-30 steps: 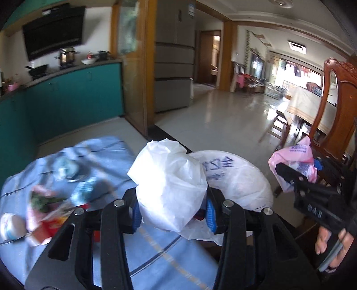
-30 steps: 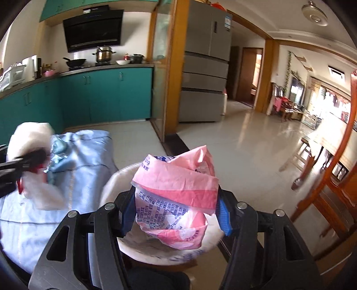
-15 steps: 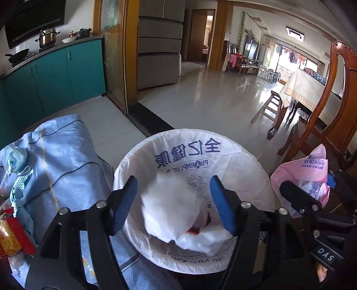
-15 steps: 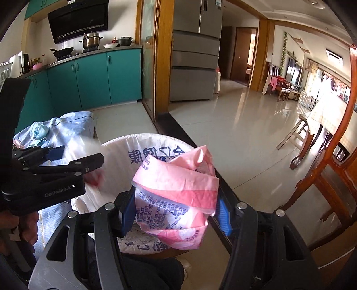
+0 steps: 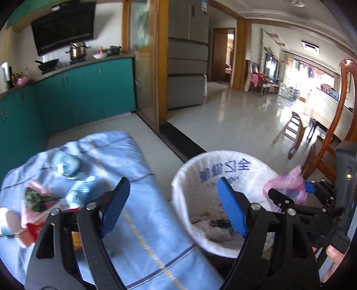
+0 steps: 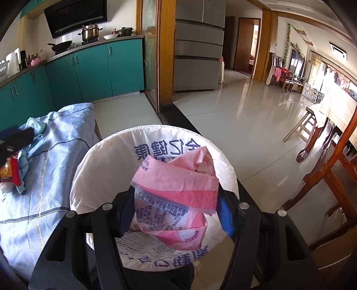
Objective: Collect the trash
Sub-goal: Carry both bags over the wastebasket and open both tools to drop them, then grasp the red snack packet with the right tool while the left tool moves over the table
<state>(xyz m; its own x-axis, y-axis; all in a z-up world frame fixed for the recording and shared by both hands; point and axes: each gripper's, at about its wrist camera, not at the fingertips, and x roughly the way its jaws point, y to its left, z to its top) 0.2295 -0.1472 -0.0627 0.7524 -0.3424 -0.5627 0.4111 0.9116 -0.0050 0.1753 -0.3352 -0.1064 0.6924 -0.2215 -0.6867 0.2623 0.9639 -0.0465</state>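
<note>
Your two grippers, both angled downward

Your left gripper (image 5: 171, 207) stands wide apart and empty, jaws just opened. Your right gripper (image 6: 176, 212) has been opening too, its blue pads (image 6: 225, 214) seemingly still touching what sits between them; fingertips (image 5: 334, 256) show at its handle.

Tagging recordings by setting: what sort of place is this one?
A home, apparently an open kitchen leading to a living and dining area. Signs: teal cabinets with a pot under a range hood, a tall fridge, and wooden chairs by a dining table on the right.
</note>
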